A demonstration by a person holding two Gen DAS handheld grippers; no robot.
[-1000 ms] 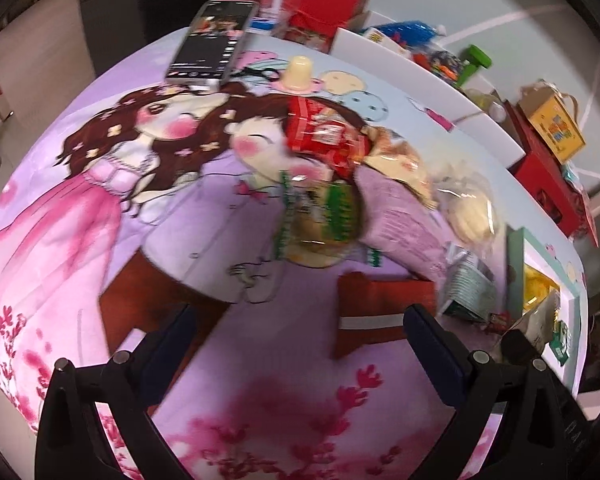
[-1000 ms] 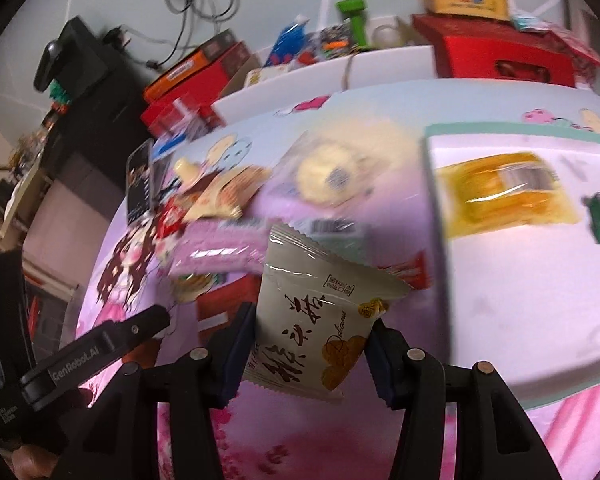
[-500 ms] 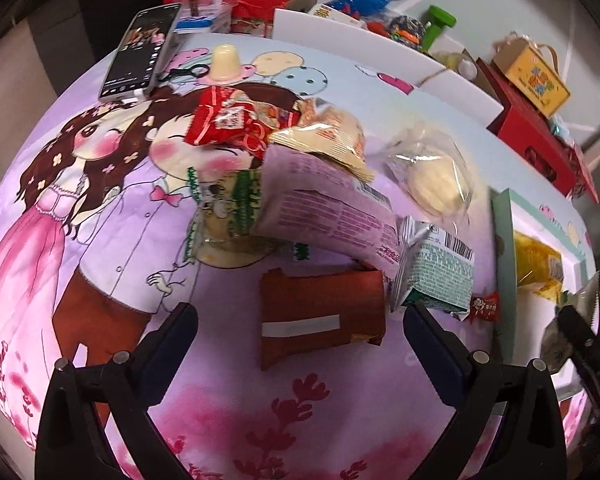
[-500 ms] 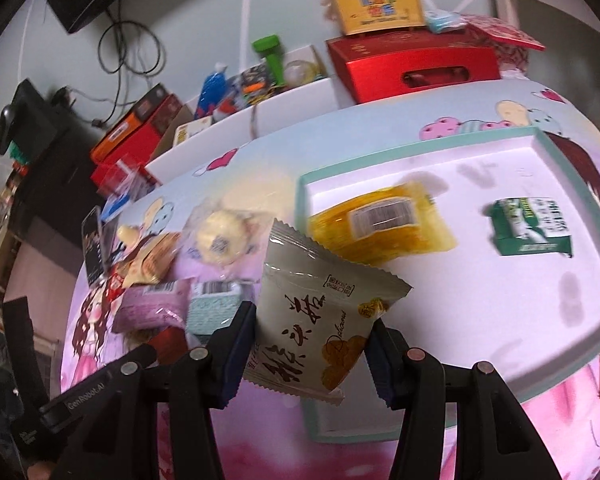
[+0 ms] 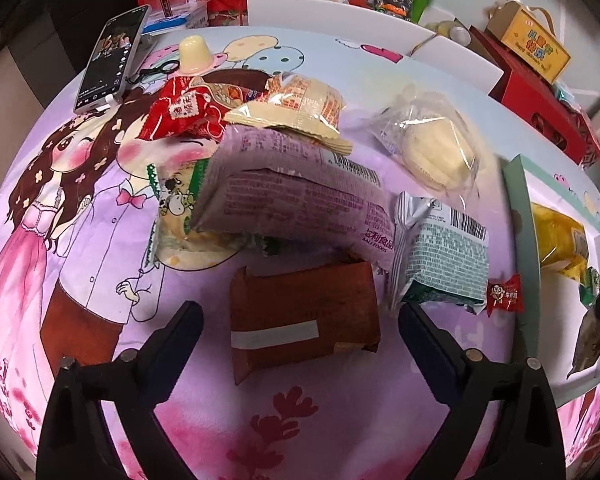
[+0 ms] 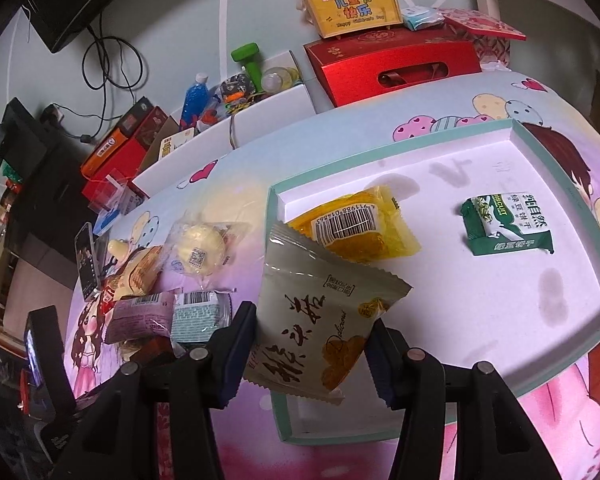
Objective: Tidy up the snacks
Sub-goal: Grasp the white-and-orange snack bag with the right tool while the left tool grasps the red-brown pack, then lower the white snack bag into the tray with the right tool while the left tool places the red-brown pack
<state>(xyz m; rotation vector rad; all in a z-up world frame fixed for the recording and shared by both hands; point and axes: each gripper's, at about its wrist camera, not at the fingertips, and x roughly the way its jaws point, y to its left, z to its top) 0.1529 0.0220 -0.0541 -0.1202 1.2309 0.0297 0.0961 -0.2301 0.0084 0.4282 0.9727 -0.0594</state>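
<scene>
Landmark: the teal-rimmed tray [image 6: 556,156] on the bench [image 5: 100,208].

Inside the tray you have two snacks down: a yellow packet [image 6: 356,228] near its left rim and a green biscuit packet [image 6: 508,224] well to the right of it.

Over the tray's near-left corner your right gripper [image 6: 308,344] has its jaws pinching a grey-green snack bag [image 6: 320,320] (third item, judged not yet released).

Left of the tray, the unsorted pile is the bulk of the work: purple packet [image 5: 296,196], brown packet [image 5: 304,316], clear bun wrapper [image 5: 432,148], pale-green packet [image 5: 444,256], orange-printed packet [image 5: 300,108], red packet [image 5: 180,112], green-edged packet [image 5: 176,216], and a small red candy [image 5: 504,292] just beside the tray's rim.

Your left gripper [image 5: 300,340] straddles the brown packet, jaws spread but closing, pads not yet touching it.

Judgement: roughly a quarter done.
</scene>
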